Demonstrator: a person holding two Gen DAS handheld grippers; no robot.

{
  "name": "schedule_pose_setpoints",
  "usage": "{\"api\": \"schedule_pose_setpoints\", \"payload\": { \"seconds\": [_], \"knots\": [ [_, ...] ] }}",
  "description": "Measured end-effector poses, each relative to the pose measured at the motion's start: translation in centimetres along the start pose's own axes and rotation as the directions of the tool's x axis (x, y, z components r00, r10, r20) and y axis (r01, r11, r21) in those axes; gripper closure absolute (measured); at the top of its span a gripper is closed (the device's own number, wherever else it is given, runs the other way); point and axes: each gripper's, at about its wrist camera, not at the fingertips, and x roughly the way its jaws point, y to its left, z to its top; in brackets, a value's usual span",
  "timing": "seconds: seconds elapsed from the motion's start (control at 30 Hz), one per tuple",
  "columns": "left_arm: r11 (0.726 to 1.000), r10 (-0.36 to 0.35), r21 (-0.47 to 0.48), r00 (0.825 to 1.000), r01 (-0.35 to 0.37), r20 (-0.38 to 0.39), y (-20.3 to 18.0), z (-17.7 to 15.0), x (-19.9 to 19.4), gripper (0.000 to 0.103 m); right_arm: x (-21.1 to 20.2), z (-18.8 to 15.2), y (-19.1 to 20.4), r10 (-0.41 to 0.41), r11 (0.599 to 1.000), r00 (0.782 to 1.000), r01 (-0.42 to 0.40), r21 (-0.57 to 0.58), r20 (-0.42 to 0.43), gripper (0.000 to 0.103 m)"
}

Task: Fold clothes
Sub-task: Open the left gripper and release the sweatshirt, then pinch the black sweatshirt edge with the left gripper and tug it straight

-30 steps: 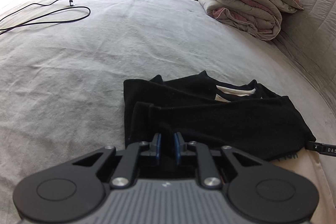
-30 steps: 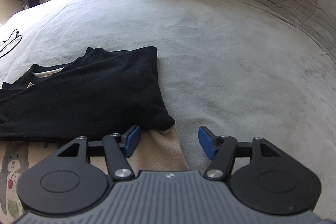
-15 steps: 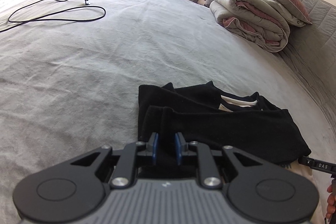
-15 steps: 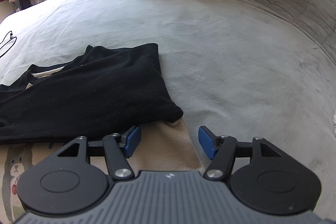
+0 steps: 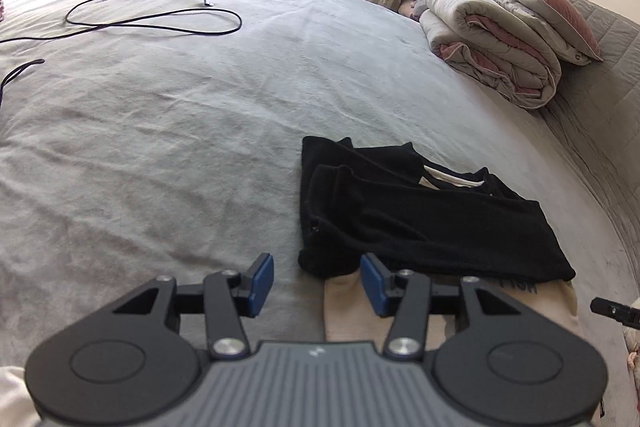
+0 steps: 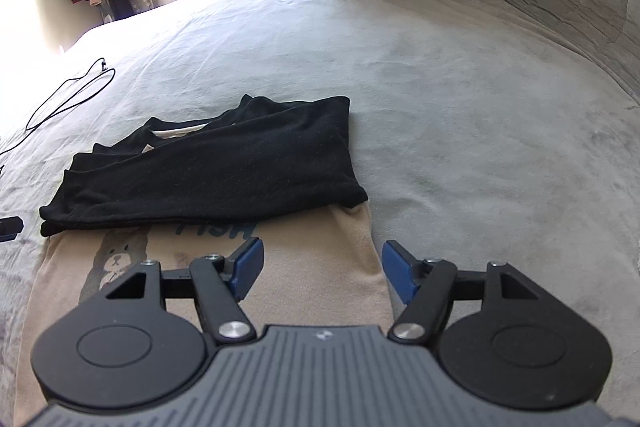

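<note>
Only legible writing: dark letters reading "FISH" (image 6: 218,230), half covered, on the cream shirt (image 6: 304,291), beside a printed bear (image 6: 116,261). The shirt lay flat on the grey bedspread (image 5: 160,147), its black sleeves (image 6: 224,171) folded across the upper part, so the near hem stayed bare cream.

Left gripper (image 5: 316,285) pointed steeply down over the shirt's left edge; jaws were opening, about half spread, blue pads clear of the cloth, nothing gripped. Black sleeve corner and cream fabric showed in the gap below, no contact visible.

Right gripper (image 6: 322,273) also angled down, over the shirt's right edge; jaws opening, set wide, nothing between the pads.

Further off: black cable (image 5: 160,19) looped at left, folded duvet (image 5: 492,55) with pillow (image 5: 536,1) at right by the headboard.
</note>
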Motion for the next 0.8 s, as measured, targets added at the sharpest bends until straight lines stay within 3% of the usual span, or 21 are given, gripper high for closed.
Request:
{"api": "schedule_pose_setpoints", "payload": {
  "seconds": [0.2, 0.43, 0.6, 0.8],
  "knots": [
    [0.998, -0.016, -0.056, 0.998, 0.019, 0.066, 1.7, 1.0, -1.1, 0.056, -1.3, 0.3, -0.1, 0.034, 0.998, 0.999, -0.033, -0.059, 0.017, 0.033],
    [0.993, -0.07, 0.101, 0.989, 0.057, 0.13, -0.5, 2.9, 1.6, 0.064, -0.2, 1.8, 0.8, 0.066, 0.993, 0.997, -0.061, -0.097, 0.047, 0.034],
    [0.943, -0.097, 0.329, 0.986, 0.049, 0.132, -2.1, 2.8, 4.8, 0.064, 1.6, 3.1, 0.9, 0.075, 0.99, 0.996, -0.068, -0.122, 0.053, 0.033],
    [0.86, -0.106, 0.509, 0.988, 0.035, 0.11, -2.6, 2.6, 7.3, 0.066, 3.7, 4.0, 0.5, 0.074, 0.989, 0.996, -0.066, -0.133, 0.052, 0.033]
  ]
}}
